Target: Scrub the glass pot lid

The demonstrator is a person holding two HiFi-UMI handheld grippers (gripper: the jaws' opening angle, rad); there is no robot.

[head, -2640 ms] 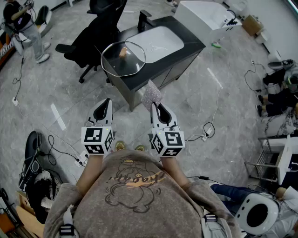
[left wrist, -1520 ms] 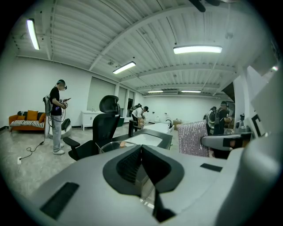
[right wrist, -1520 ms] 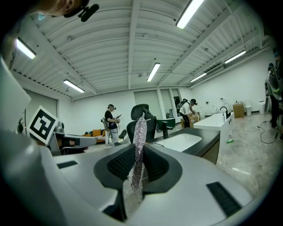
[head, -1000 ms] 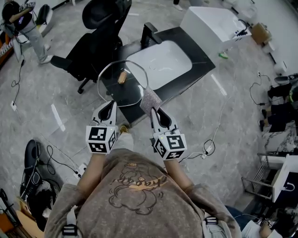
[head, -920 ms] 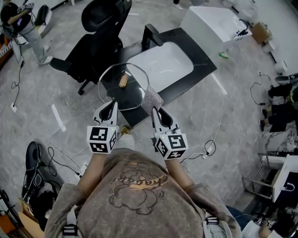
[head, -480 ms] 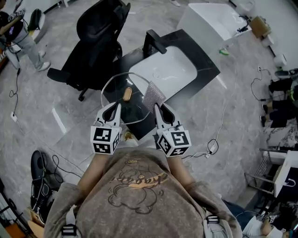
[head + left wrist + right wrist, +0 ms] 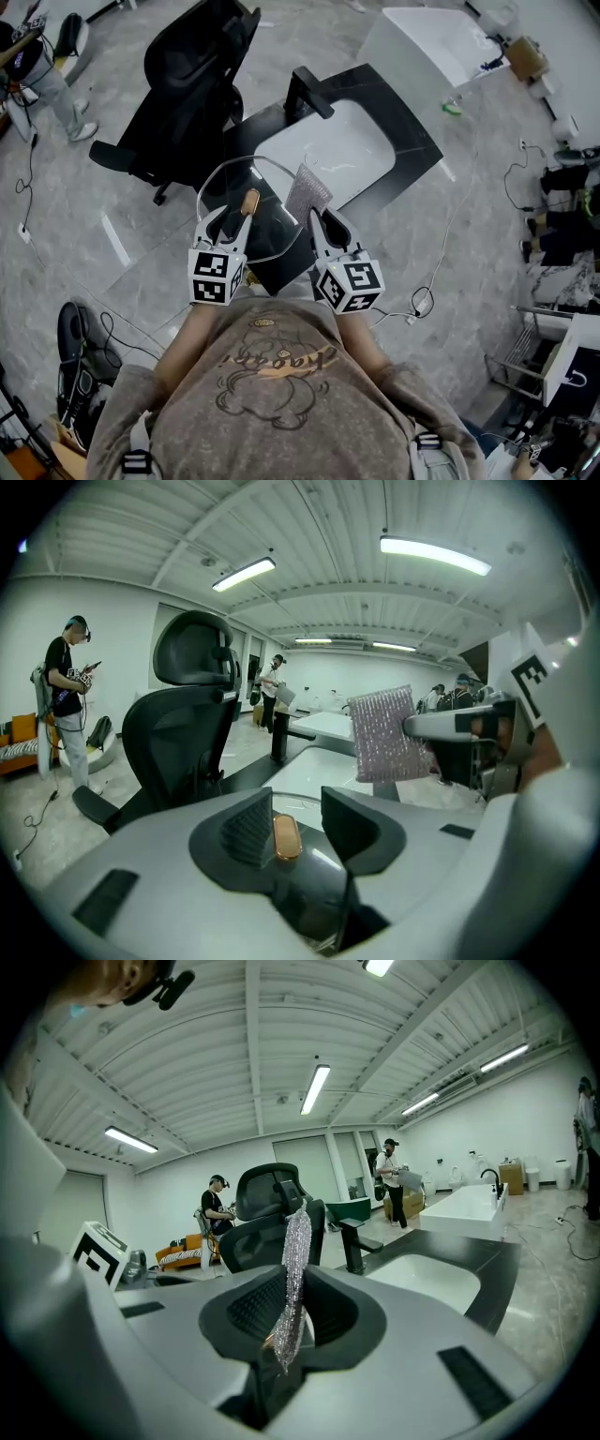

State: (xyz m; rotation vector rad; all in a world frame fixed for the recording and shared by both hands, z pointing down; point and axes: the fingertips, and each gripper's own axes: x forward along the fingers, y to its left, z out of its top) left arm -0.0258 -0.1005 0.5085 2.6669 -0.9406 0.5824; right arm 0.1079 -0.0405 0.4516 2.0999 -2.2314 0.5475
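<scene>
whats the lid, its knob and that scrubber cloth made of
The lid is clear glass with what looks like a thin metal rim; the dark counter shows through it. Its knob looks like wood or wood-toned plastic, smooth amber-brown. The scrubber cloth seems to be woven metallic mesh, silvery and glittering.

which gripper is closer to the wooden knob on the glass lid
Left. The left gripper has the wooden knob between its jaws, which have just been opening. The right gripper, shut on the scrubbing cloth, is off to the knob's right.
</scene>
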